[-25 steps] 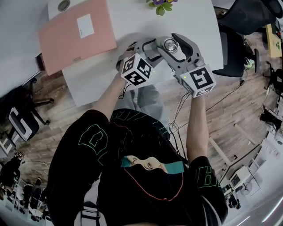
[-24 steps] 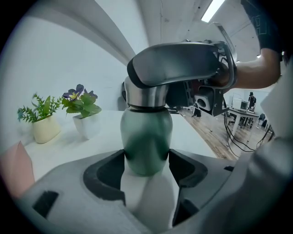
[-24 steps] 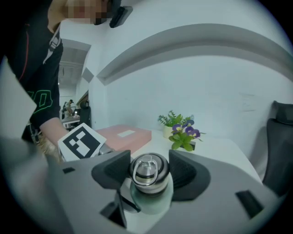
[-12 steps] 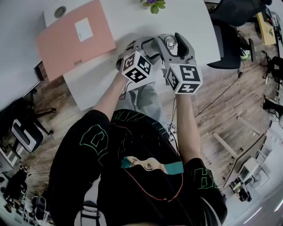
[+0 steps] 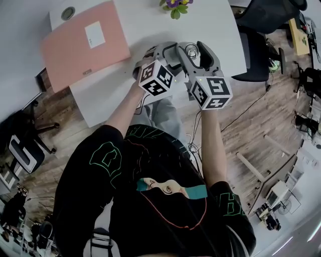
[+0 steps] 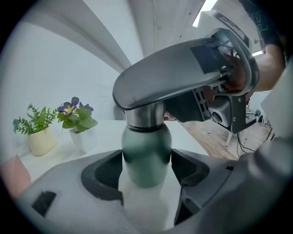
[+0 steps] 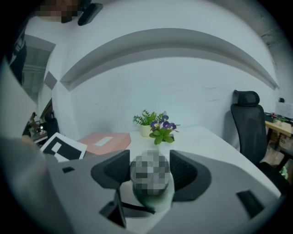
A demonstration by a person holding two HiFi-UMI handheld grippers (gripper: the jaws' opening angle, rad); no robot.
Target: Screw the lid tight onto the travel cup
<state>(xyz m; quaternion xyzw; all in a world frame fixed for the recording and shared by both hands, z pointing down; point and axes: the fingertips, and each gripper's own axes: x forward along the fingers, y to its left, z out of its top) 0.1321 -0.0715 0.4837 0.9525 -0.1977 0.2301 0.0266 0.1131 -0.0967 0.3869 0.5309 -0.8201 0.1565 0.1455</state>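
Note:
A green travel cup (image 6: 146, 155) with a steel neck stands upright near the white table's (image 5: 145, 20) front edge. Its body sits between my left gripper's (image 6: 146, 169) dark pads. Those jaws have just been opening; the pads lie close beside the cup without squeezing it. The right gripper (image 5: 194, 50) comes in from above, and its grey finger (image 6: 174, 80) crosses the cup's top. It is shut on the silver lid (image 5: 192, 49), pads on both sides. In the right gripper view (image 7: 149, 171) a mosaic patch covers the lid. The left gripper (image 5: 175, 54) is largely hidden below the right one.
A pink folder (image 5: 83, 42) lies at the table's back left, with a small round object (image 5: 68, 13) beyond it. Two potted plants (image 7: 155, 124) stand at the far edge. A black office chair (image 7: 249, 123) sits right of the table. The table's front edge is just under the grippers.
My right gripper has rolled about the lid, so its marker cube swung left toward the left cube. The left gripper and the cup stayed in place.

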